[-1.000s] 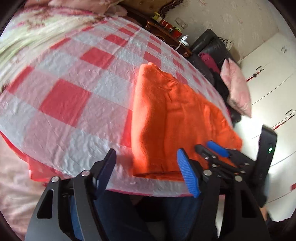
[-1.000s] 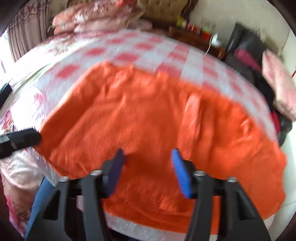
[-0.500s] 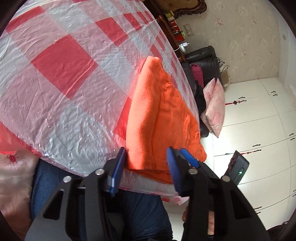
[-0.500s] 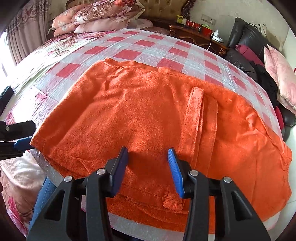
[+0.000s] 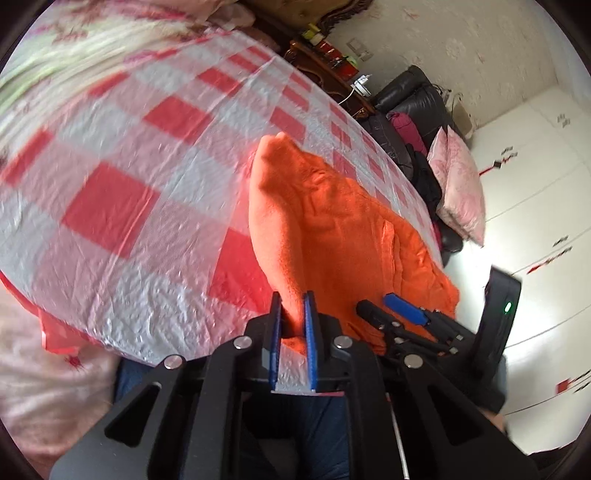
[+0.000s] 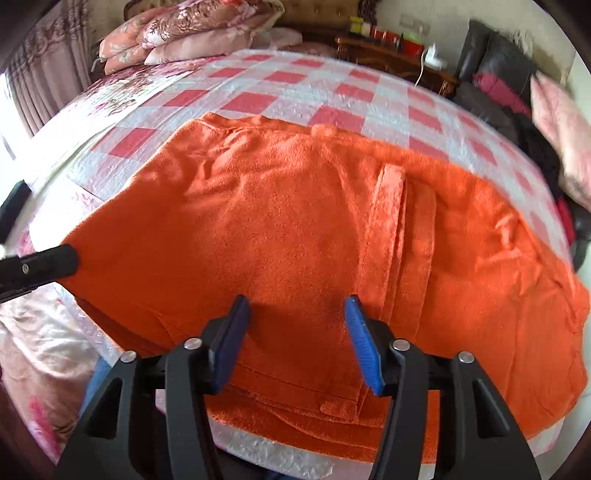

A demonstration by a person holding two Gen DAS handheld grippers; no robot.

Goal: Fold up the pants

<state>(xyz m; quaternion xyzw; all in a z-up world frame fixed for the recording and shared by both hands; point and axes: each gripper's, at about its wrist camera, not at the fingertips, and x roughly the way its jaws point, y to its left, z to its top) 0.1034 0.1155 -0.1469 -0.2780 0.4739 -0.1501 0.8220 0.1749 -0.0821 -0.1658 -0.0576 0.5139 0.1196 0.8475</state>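
Observation:
Orange fleece pants (image 6: 295,229) lie spread on a red-and-white checked plastic sheet (image 6: 332,92) over a bed. In the left wrist view my left gripper (image 5: 291,306) is shut on the near left edge of the pants (image 5: 332,221) and lifts that edge into a raised ridge. Its black finger (image 6: 40,266) shows at the pants' left corner in the right wrist view. My right gripper (image 6: 295,310) is open, hovering over the pants' near edge, with nothing between its blue pads (image 6: 360,339). It also shows in the left wrist view (image 5: 399,314).
Pink pillows (image 6: 177,33) are stacked at the head of the bed. A dark wood nightstand (image 6: 391,55) with small items, a black sofa (image 5: 413,107) with clothes and a pink cushion (image 5: 458,184) stand on the right. White wardrobe doors (image 5: 535,166) are beyond.
My left gripper has closed on the left edge of the pants and raised it. My right gripper stays open over the near edge, and the pants have bunched slightly.

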